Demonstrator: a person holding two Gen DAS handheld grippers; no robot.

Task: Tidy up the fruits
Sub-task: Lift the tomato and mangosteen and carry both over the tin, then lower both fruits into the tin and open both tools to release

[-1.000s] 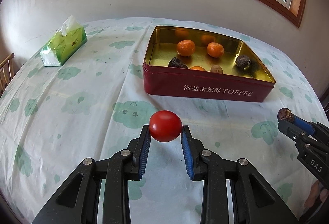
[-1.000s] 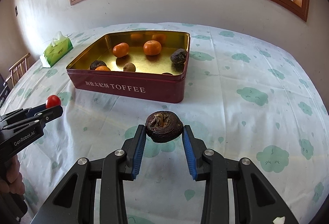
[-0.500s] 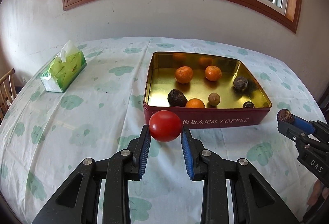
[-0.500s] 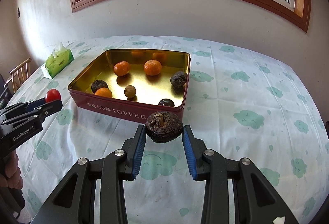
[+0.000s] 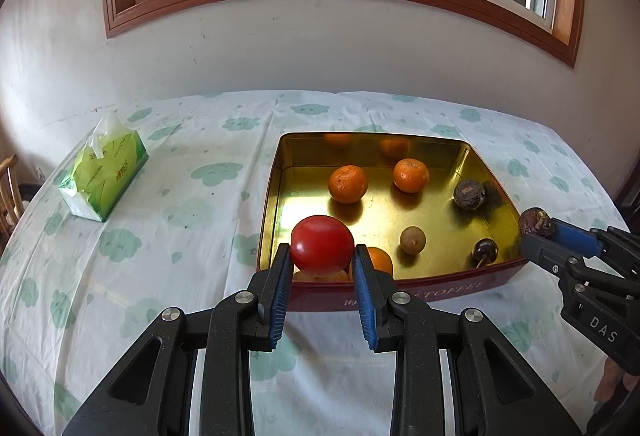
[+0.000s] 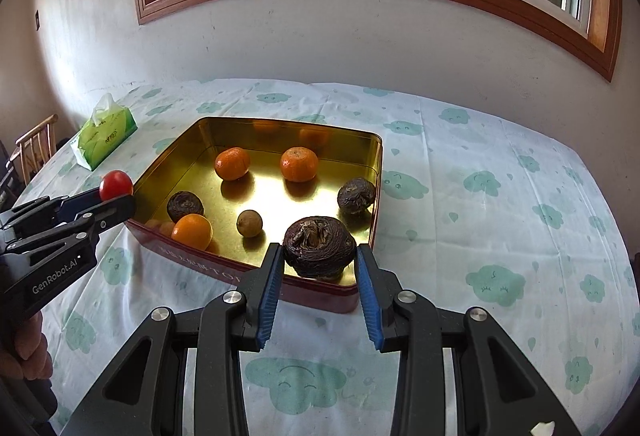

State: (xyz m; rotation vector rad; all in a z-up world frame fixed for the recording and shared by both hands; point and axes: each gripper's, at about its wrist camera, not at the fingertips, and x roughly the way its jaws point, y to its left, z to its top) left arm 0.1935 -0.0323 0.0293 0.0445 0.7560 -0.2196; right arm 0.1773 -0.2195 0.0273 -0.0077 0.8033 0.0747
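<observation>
My left gripper (image 5: 322, 268) is shut on a red tomato (image 5: 322, 244) and holds it above the near left corner of the red toffee tin (image 5: 440, 290). My right gripper (image 6: 319, 268) is shut on a dark wrinkled passion fruit (image 6: 319, 246), held above the tin's near right corner (image 6: 320, 296). The gold-lined tin holds three oranges, two dark passion fruits, a small brown fruit (image 6: 249, 223) and a small dark one (image 5: 485, 250). Each gripper shows in the other's view, the left one (image 6: 116, 195) at the tin's left edge and the right one (image 5: 538, 232) at its right edge.
A green tissue pack (image 5: 105, 171) lies on the cloud-print tablecloth (image 5: 180, 203) at the far left. A wooden chair (image 6: 34, 147) stands past the table's left edge. A wall and window are behind the table.
Both grippers have risen and moved forward with their fruit. They now hang over the tin's near edge, where before they were short of it above the cloth.
</observation>
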